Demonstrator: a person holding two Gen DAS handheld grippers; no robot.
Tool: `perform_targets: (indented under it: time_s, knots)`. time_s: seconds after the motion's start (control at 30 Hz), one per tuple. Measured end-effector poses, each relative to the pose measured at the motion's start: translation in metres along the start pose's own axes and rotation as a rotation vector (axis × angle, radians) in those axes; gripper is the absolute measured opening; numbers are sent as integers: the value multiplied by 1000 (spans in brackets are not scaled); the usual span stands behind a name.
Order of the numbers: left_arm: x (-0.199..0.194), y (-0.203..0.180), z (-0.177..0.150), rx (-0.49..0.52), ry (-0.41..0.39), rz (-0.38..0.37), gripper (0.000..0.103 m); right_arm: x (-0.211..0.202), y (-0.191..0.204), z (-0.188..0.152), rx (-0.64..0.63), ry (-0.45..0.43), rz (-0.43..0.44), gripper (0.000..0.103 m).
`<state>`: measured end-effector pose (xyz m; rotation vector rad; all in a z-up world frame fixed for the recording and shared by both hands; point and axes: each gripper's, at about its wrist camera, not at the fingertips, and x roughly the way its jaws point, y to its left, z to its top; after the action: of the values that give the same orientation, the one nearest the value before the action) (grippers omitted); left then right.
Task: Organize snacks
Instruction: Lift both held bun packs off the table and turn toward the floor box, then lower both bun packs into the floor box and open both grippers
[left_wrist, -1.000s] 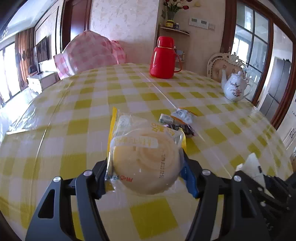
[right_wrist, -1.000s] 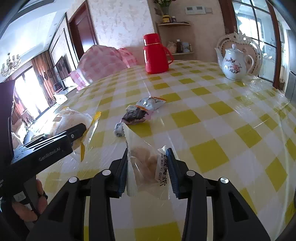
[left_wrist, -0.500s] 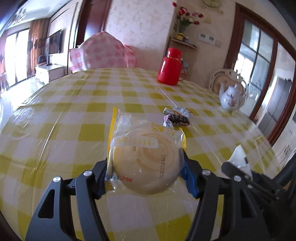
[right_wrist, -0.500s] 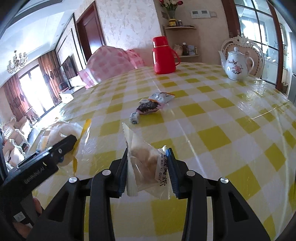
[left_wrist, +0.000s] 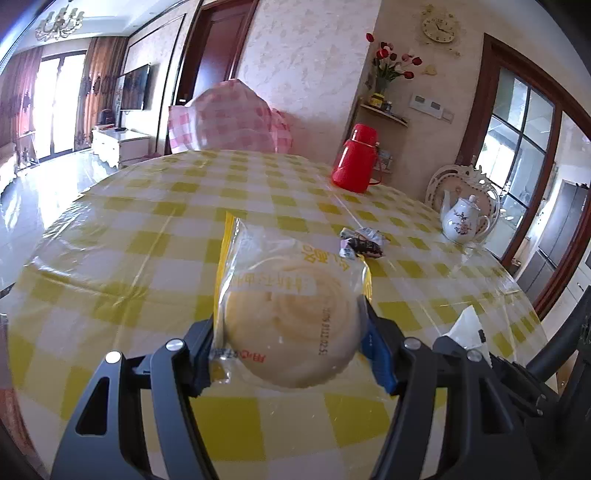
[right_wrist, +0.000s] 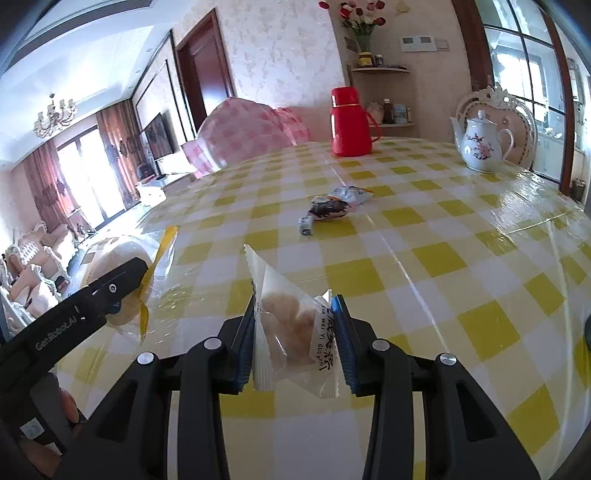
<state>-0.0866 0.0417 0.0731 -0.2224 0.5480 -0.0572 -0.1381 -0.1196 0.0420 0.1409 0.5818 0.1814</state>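
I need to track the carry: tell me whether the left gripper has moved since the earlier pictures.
Yes. The left gripper, shut on the round bun packet, has backed away from the red flask, which now looks smaller and farther right in its view.

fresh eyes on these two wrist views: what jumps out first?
Both grippers carry snacks above the yellow checked table: the left gripper is clamped on a round bun in clear wrap, the right gripper on a small clear snack packet. Further back, mid-table, lie more small snack wrappers, with a red thermos and a white floral teapot at the far edge.
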Motion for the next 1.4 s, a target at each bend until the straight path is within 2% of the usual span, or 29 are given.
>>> perform_targets:
  time_s: [0.33,0.53,1.07,1.4]
  knots:
    - [-44,23,-6,18,4,78,66,-22,33,-10,-52,-1,86,38]
    - [-72,48,-14,32,-7,128,66,-33,65,-17,-105,0,147,38]
    - [-147,138,-32,2,-36,262,66,-67,199,-64,-377,26,338,38]
    - [-165,204,-44,-28,24,347,66,-72,269,-105,-533,93,433,38]
